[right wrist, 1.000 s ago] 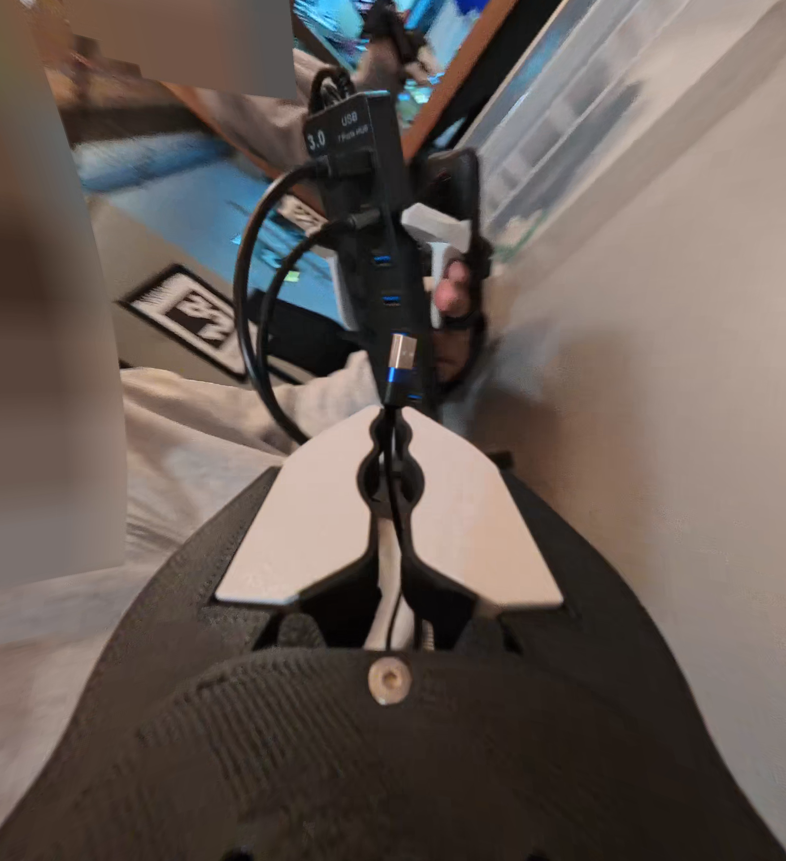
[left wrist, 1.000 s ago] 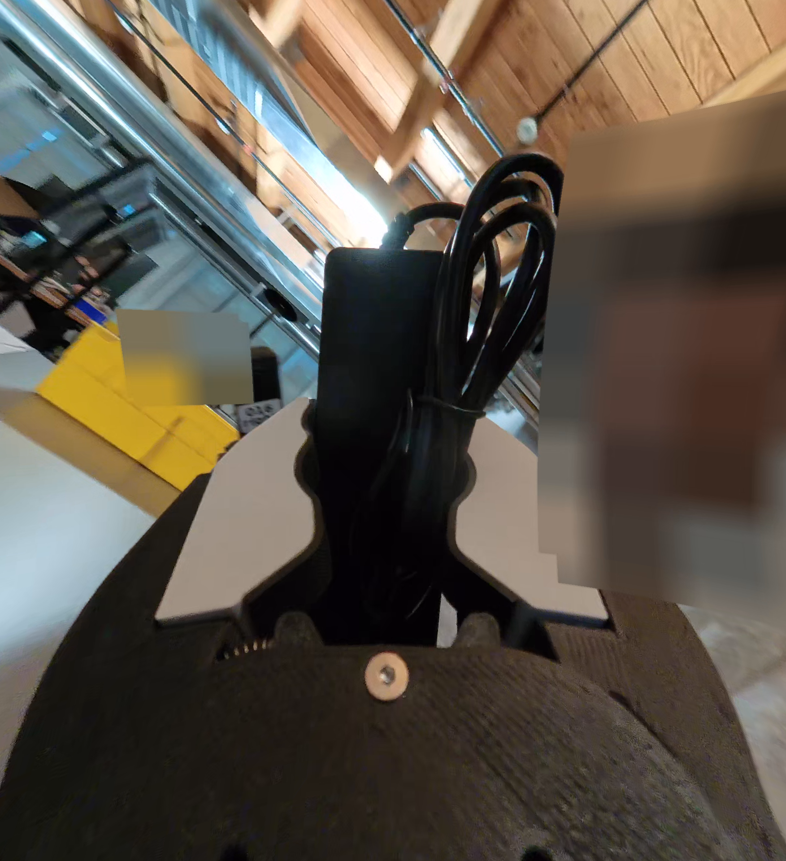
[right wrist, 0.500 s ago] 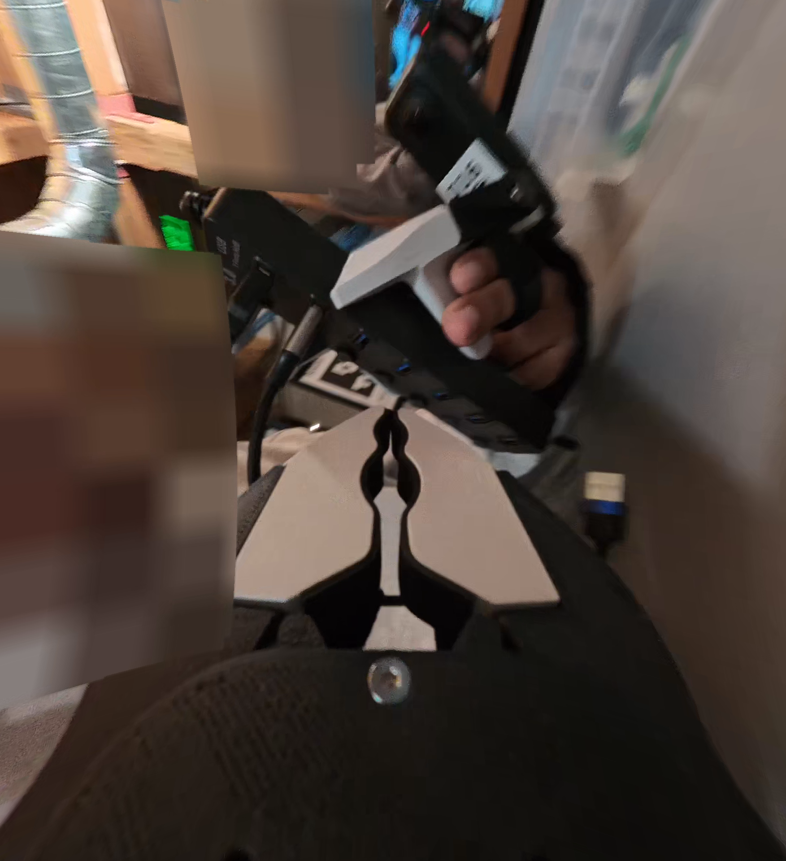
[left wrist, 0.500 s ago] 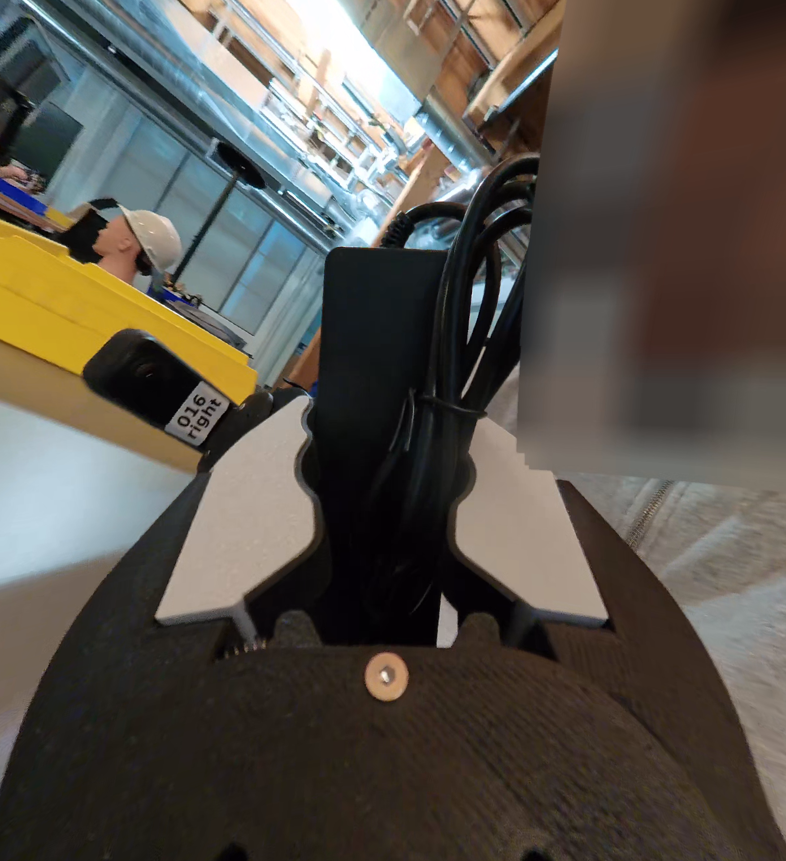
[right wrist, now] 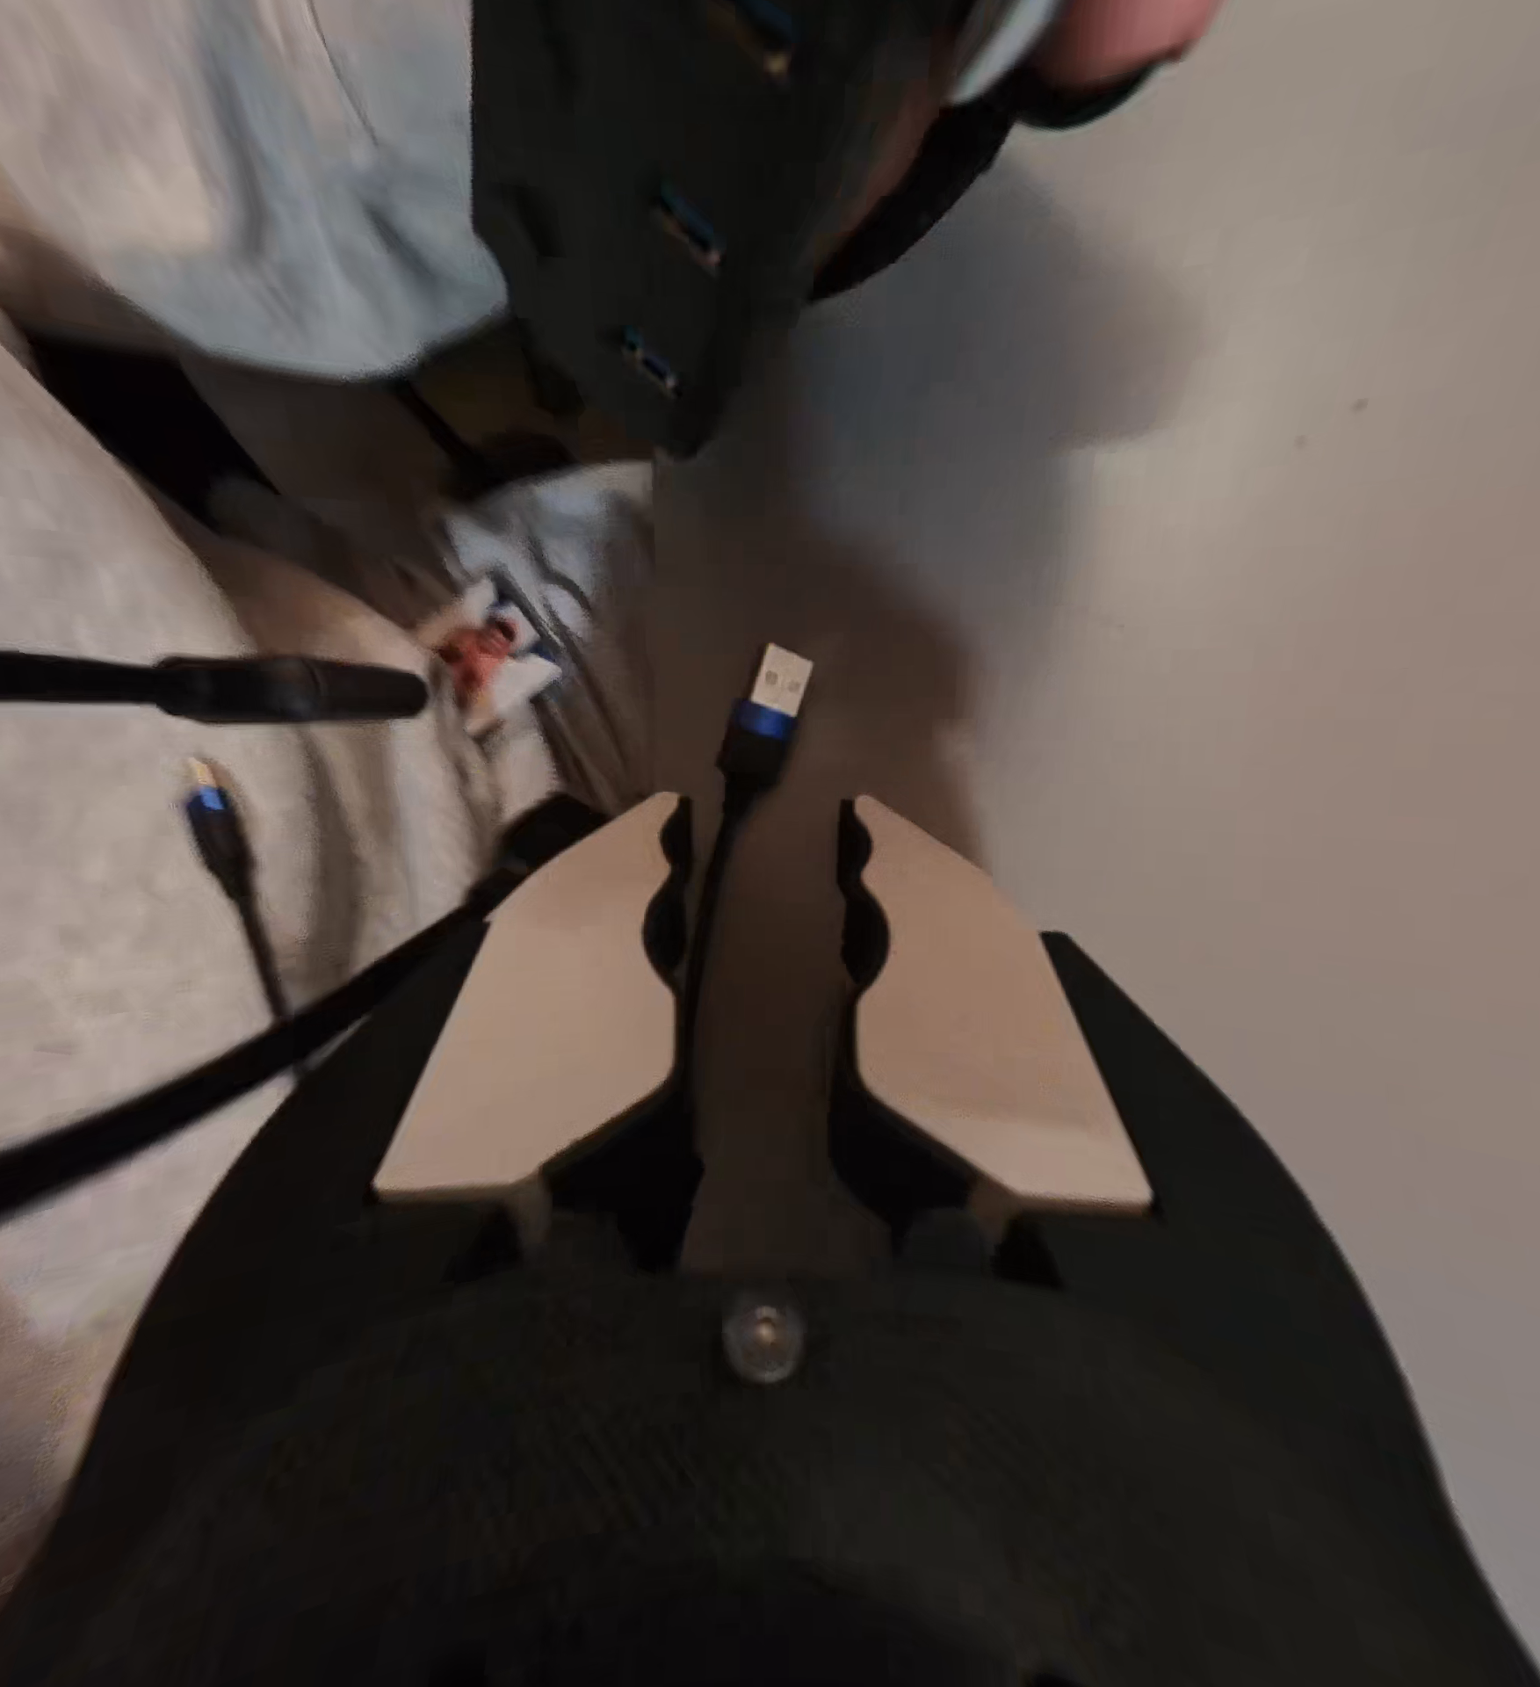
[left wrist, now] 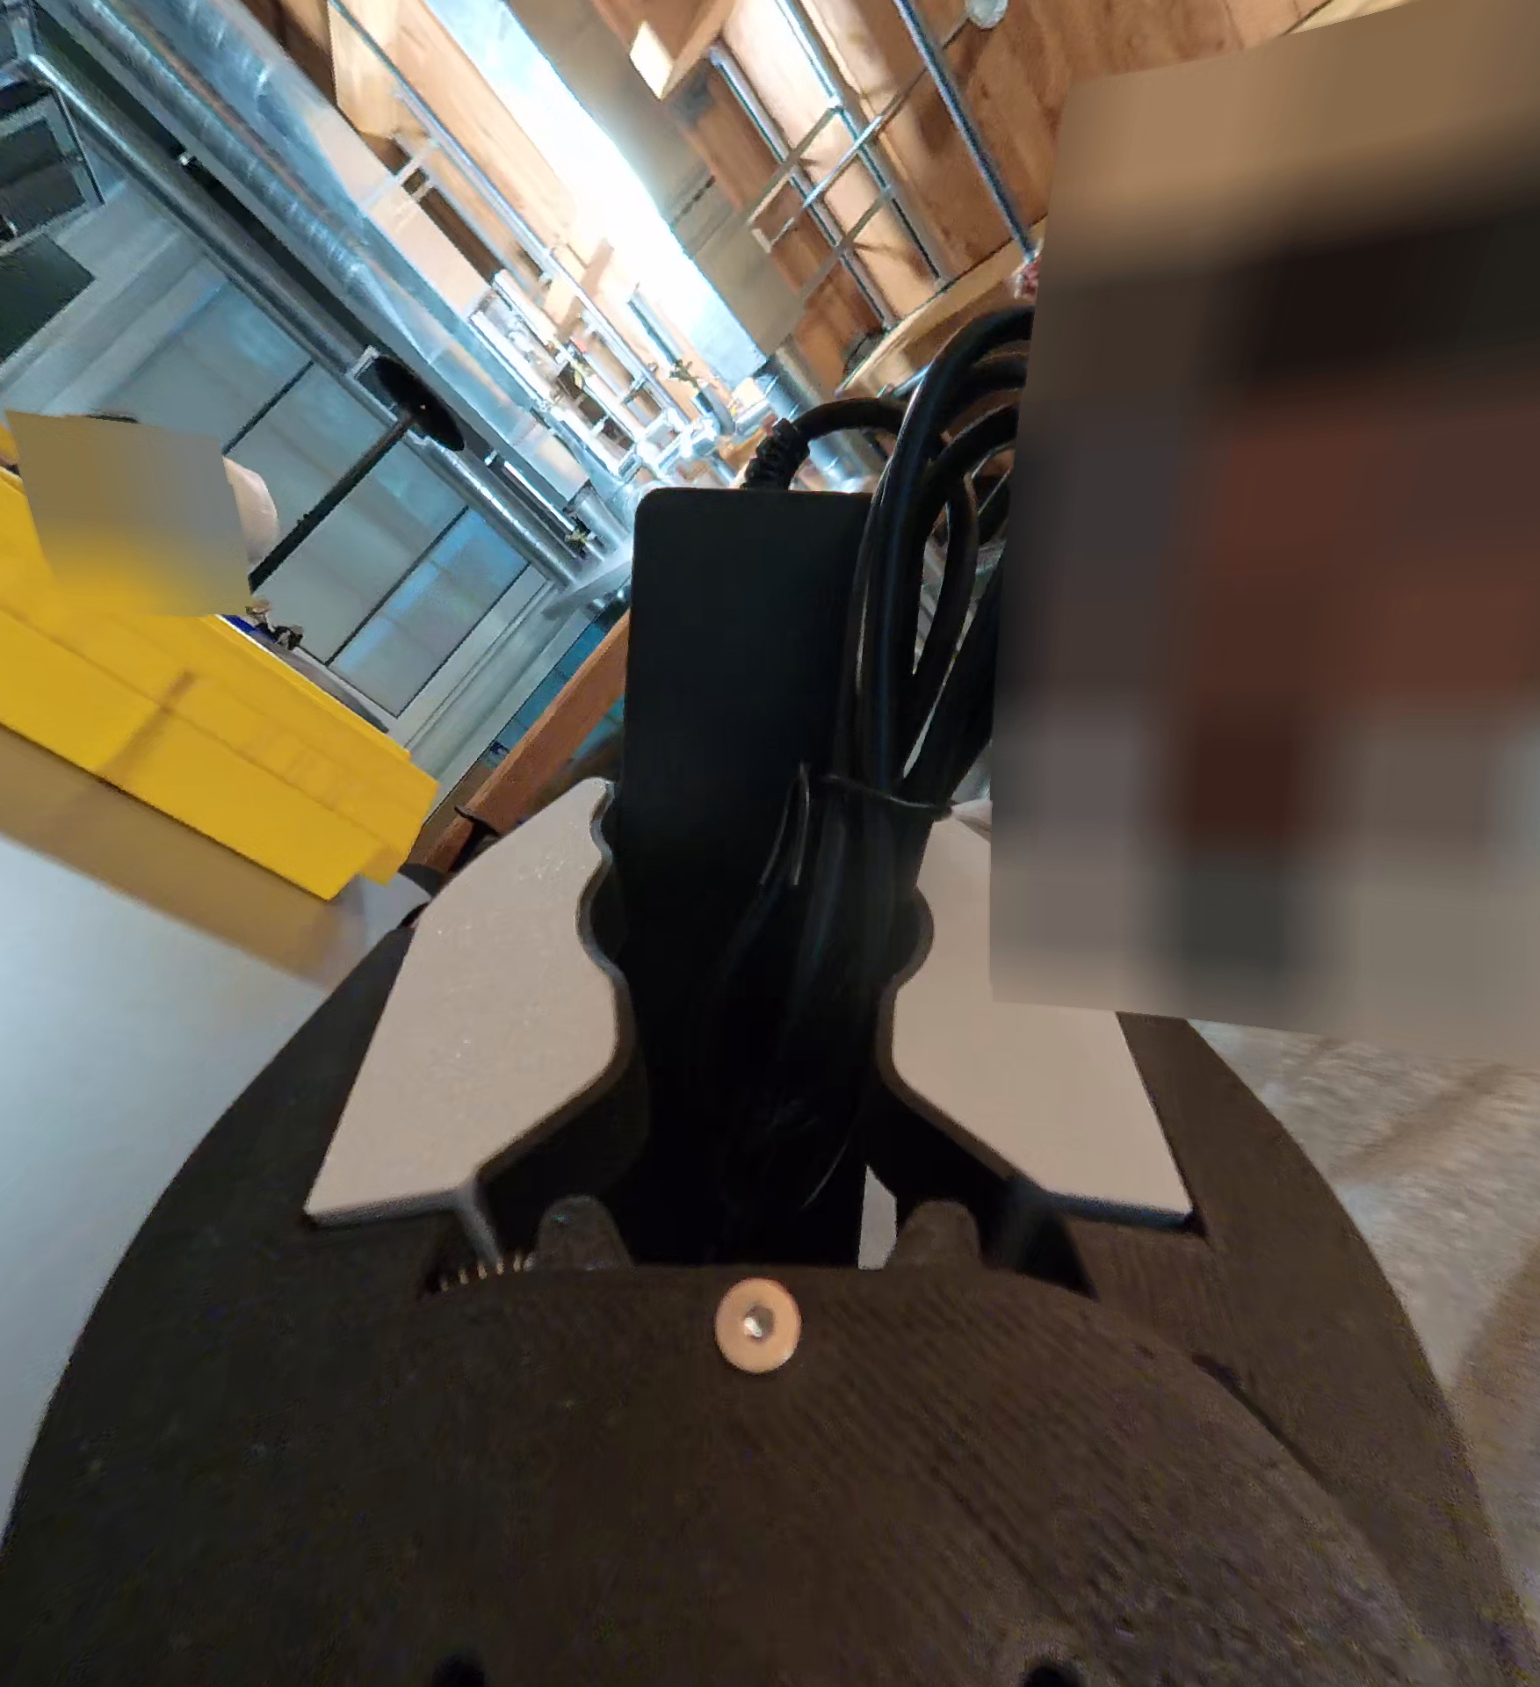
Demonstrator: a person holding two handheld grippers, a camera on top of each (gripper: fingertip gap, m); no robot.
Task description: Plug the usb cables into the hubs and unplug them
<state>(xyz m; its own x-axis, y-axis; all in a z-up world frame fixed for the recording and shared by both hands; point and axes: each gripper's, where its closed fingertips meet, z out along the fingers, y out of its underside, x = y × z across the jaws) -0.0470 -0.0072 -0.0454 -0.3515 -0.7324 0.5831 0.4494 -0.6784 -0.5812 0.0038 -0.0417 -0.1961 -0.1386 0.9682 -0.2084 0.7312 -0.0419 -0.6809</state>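
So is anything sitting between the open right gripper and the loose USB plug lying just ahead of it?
Nothing visible blocks it. The USB plug lies on the table just past the right gripper, its cable running back between the open fingers. The hub is farther ahead.

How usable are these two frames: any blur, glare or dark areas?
Left wrist view: sharp on the black rectangular USB hub, though its face is near-silhouette against the blown-out bright ceiling skylight. Right wrist view: dim, motion-smeared at the top; the silver-tipped blue-collared USB plug is readable.

One hub (left wrist: 729, 822), two loose USB plugs (right wrist: 770, 703) (right wrist: 205, 799), one yellow bin (left wrist: 200, 730).
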